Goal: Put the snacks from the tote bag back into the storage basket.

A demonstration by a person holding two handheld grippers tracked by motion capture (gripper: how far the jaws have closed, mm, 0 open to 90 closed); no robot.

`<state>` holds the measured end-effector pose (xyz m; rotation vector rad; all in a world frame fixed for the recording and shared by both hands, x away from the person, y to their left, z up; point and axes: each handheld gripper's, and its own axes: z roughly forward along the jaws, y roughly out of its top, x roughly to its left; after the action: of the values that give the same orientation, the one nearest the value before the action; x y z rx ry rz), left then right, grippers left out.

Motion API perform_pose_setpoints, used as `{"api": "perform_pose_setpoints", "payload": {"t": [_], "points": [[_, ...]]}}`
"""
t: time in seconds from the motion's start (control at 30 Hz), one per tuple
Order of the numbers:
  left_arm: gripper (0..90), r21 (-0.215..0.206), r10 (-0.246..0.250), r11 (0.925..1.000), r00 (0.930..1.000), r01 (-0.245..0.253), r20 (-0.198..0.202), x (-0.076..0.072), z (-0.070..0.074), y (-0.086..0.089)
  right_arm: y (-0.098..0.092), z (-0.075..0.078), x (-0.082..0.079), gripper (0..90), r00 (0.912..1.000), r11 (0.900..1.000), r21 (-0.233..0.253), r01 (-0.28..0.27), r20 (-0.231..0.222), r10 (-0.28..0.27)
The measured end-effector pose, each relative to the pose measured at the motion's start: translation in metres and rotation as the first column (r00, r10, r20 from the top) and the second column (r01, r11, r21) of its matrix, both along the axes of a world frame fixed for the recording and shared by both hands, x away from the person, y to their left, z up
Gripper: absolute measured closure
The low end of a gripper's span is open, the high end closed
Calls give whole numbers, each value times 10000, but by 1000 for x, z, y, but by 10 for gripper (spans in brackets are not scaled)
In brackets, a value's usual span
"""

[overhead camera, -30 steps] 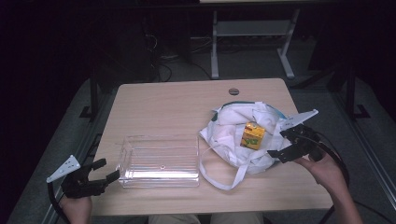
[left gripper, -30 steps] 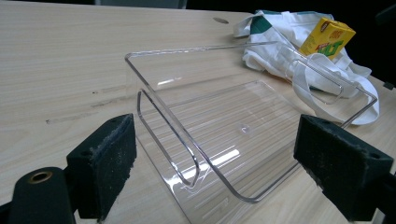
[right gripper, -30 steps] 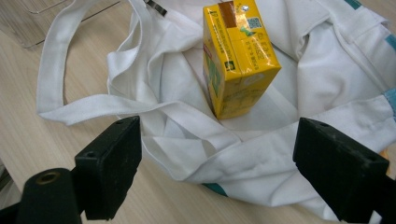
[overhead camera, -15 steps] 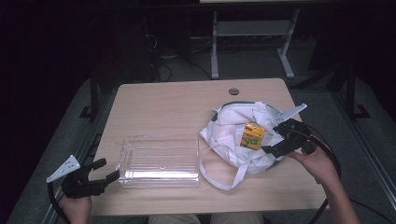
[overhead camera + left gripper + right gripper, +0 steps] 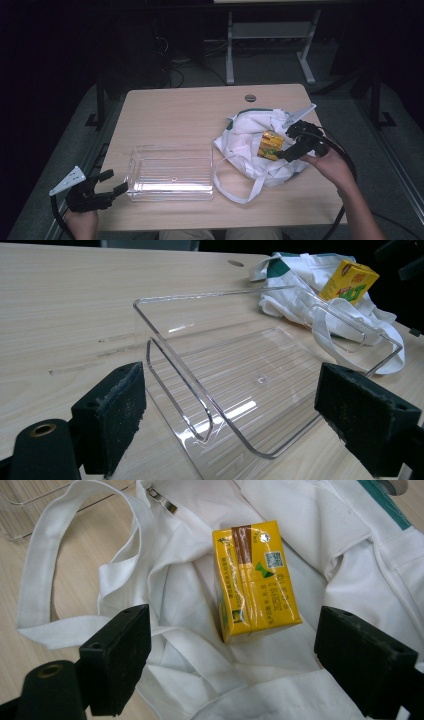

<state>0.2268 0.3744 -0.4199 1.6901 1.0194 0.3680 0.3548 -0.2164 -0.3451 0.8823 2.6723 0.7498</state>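
Note:
A yellow drink carton [image 5: 270, 144] [image 5: 255, 580] [image 5: 349, 281] lies on a crumpled white cloth bag [image 5: 250, 142] [image 5: 320, 540] [image 5: 300, 285] at the right of the table. My right gripper [image 5: 291, 144] [image 5: 230, 670] hovers over the carton, open, jaws on either side of it and not touching. A clear plastic tray [image 5: 170, 172] [image 5: 240, 385] sits at front left. My left gripper [image 5: 111, 184] [image 5: 225, 430] is open at the tray's left end, with nothing between the jaws but the tray's near edge.
The bag's long white straps [image 5: 235, 187] [image 5: 45, 580] trail toward the tray and the front edge. The wooden table [image 5: 175, 115] has a cable hole [image 5: 250, 98] at the back. A metal stand [image 5: 270, 35] is on the floor beyond.
My right gripper has moved left and down toward the carton, now straddling it. The left gripper and the tray have stayed put.

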Motion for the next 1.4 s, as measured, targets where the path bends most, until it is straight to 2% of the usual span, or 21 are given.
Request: {"api": "perform_pose_setpoints", "payload": {"t": [0.27,0.3,0.53,0.73,1.03,1.4], "points": [[127,27,-17,10000,10000,16,18,0,0,0,9,-2,11,145,9999,9997,-170,-165,-11,165],[127,12,-7,10000,10000,7,13,0,0,0,12,-3,14,145,9997,9996,-186,-196,-164,193],[128,-23,20,10000,10000,-20,36,-1,0,1,17,-10,22,160,9987,9984,-416,-388,-337,374],[128,-12,30,10000,10000,-30,42,-1,0,1,17,-13,30,172,9993,9982,-548,-237,-288,221],[128,-14,25,10000,10000,-24,44,0,0,1,22,-18,38,243,9990,9970,-730,-272,-386,245],[128,-29,18,10000,10000,-18,46,0,0,1,28,-24,46,405,9971,9922,-1081,-624,-498,573]]}}
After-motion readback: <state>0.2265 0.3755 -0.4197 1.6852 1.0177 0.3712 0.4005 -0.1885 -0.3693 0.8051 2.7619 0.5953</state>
